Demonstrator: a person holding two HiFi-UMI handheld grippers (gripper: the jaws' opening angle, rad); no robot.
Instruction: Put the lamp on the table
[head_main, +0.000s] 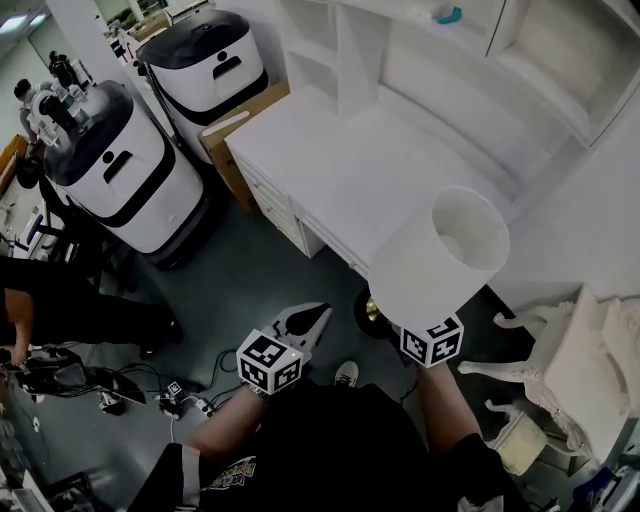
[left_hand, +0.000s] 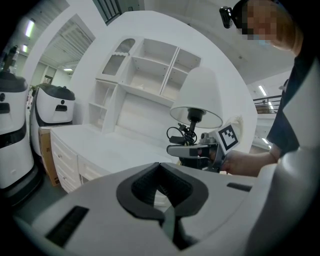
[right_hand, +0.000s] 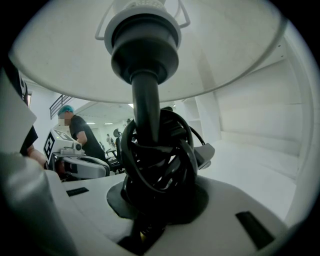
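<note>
The lamp (head_main: 440, 255) has a white shade and a dark stem with black cord (right_hand: 157, 155) wound round it. My right gripper (head_main: 415, 325) is shut on that stem and holds the lamp upright in the air, over the floor at the front edge of the white desk (head_main: 330, 160). The left gripper view shows the shade (left_hand: 199, 97) above my right gripper (left_hand: 192, 150), with the desk top (left_hand: 100, 145) behind it. My left gripper (head_main: 308, 322) hangs to the lamp's left over the floor, its jaws shut with nothing in them.
White shelving (head_main: 480, 60) rises behind the desk. Two white-and-black robots (head_main: 130, 180) stand to the left, next to a cardboard box (head_main: 240, 115). A white chair (head_main: 560, 360) is at the right. Cables (head_main: 150, 390) lie on the floor. A person (right_hand: 80, 132) stands behind.
</note>
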